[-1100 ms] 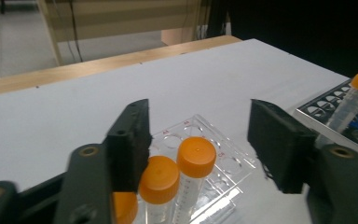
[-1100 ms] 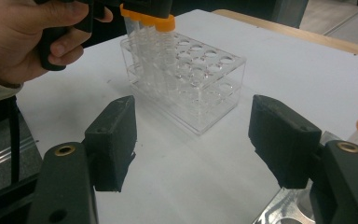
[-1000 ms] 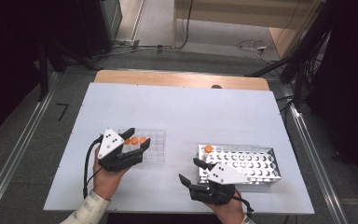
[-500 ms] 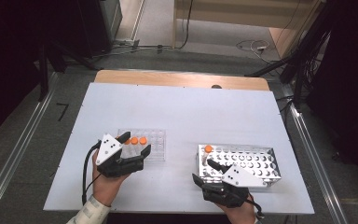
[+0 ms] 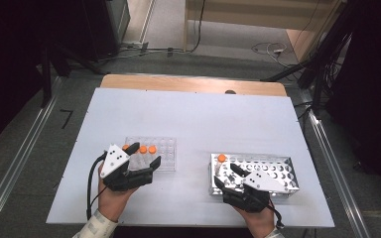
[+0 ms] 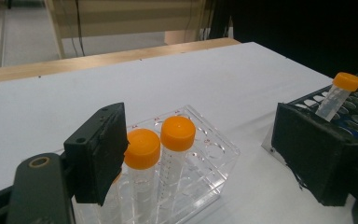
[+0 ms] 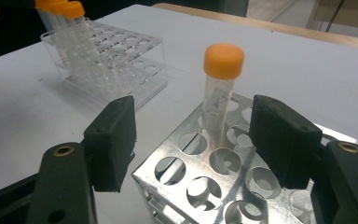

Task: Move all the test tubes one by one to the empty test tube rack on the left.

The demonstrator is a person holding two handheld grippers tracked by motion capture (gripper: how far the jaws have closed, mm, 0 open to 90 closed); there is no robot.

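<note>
Between right gripper [image 7: 193, 144] pads — tube [image 7: 219, 98]

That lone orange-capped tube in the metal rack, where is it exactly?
In the high view, the tube stands in the metal rack's near-left corner, just ahead of the right hand-held gripper.

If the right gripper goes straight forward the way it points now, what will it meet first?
Most likely the orange-capped tube standing in the metal rack. It rises straight ahead of the right gripper, between the lines of its open jaws. How far ahead it stands is hard to judge.
</note>
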